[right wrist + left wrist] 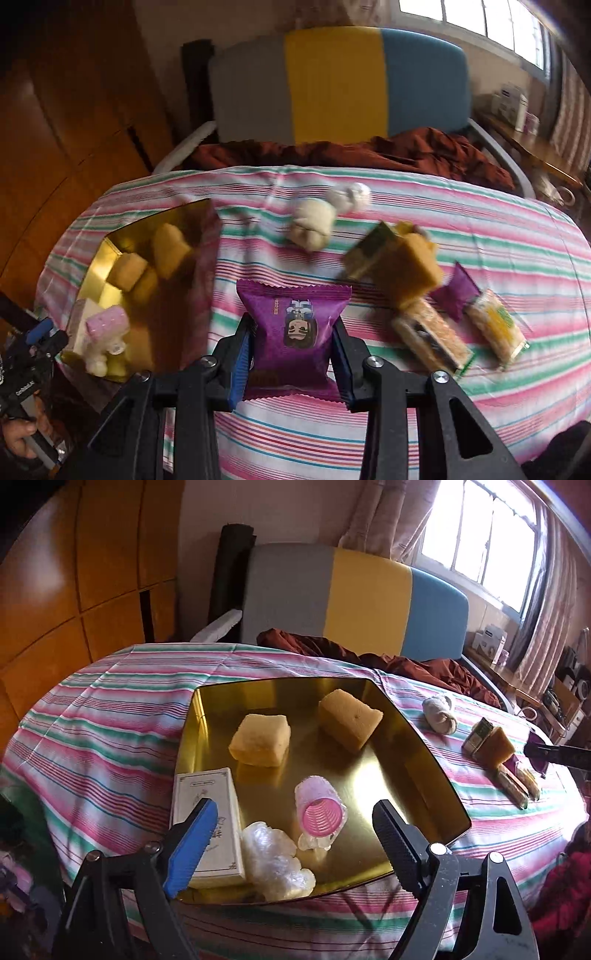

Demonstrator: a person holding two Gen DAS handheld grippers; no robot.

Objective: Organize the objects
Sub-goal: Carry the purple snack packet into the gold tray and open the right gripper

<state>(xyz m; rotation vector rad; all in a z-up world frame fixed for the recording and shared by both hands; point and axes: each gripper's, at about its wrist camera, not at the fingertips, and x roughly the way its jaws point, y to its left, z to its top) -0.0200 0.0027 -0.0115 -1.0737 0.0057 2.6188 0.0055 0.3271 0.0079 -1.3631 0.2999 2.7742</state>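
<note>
A gold tray (417, 746) lies on the striped bedspread and holds two yellow sponges (260, 740) (350, 718), a white box (209, 823), a pink hair roller (320, 812) and a crumpled clear plastic wad (274, 864). My left gripper (291, 823) hovers open over the tray's near edge, nothing between its fingers. In the right wrist view my right gripper (291, 345) is shut on a purple snack packet (293, 332), held above the bedspread. The tray (92, 266) sits to its left.
On the bedspread right of the tray lie a rolled sock (317, 218), a sponge with a green box (402, 258), another purple packet (456, 295) and two wrapped snack bars (432, 339) (496, 332). A striped headboard (354, 594) and rumpled brown blanket (406, 661) lie beyond.
</note>
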